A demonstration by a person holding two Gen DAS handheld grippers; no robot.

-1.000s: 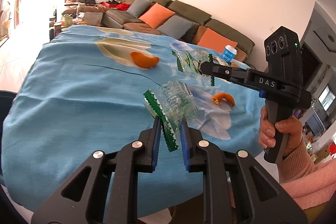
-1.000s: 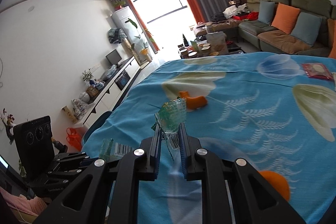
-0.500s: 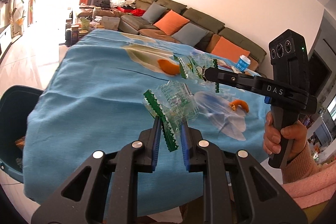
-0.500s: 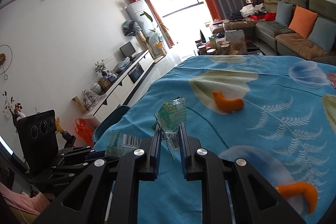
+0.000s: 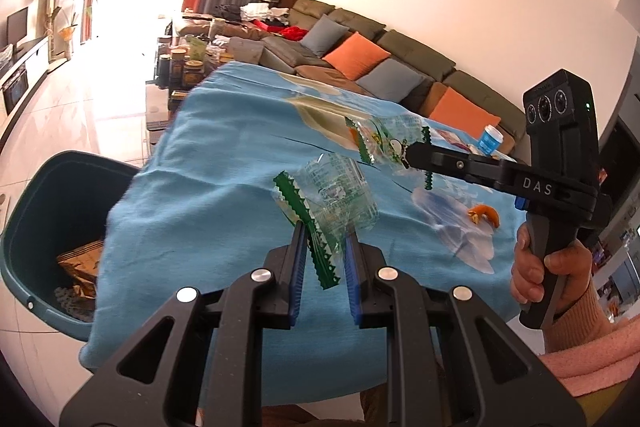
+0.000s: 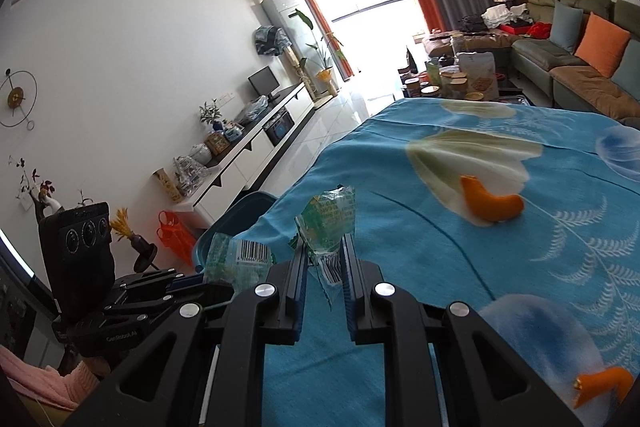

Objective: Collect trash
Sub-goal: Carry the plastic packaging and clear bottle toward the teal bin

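Note:
My left gripper (image 5: 325, 247) is shut on a clear wrapper with a green zigzag edge (image 5: 332, 203), held above the blue tablecloth. My right gripper (image 6: 325, 259) is shut on a second clear green-printed wrapper (image 6: 328, 223); in the left wrist view this gripper (image 5: 412, 155) holds its wrapper (image 5: 384, 141) above the table, right of mine. A dark teal trash bin (image 5: 40, 227) stands on the floor at the table's left corner, with gold packaging inside; its rim shows in the right wrist view (image 6: 240, 215). The left gripper and its wrapper (image 6: 236, 259) show at lower left there.
Orange peels lie on the tablecloth (image 6: 400, 307): one mid-table (image 6: 490, 205), one near the front (image 6: 600, 383), also seen in the left wrist view (image 5: 486, 215). A blue cup (image 5: 490, 139) stands at the far edge. A sofa (image 5: 380, 55) and a low cluttered table (image 6: 452, 79) lie beyond.
Both grippers, still holding their wrappers, have swung left toward the table's corner. The teal bin has come into full view at the left.

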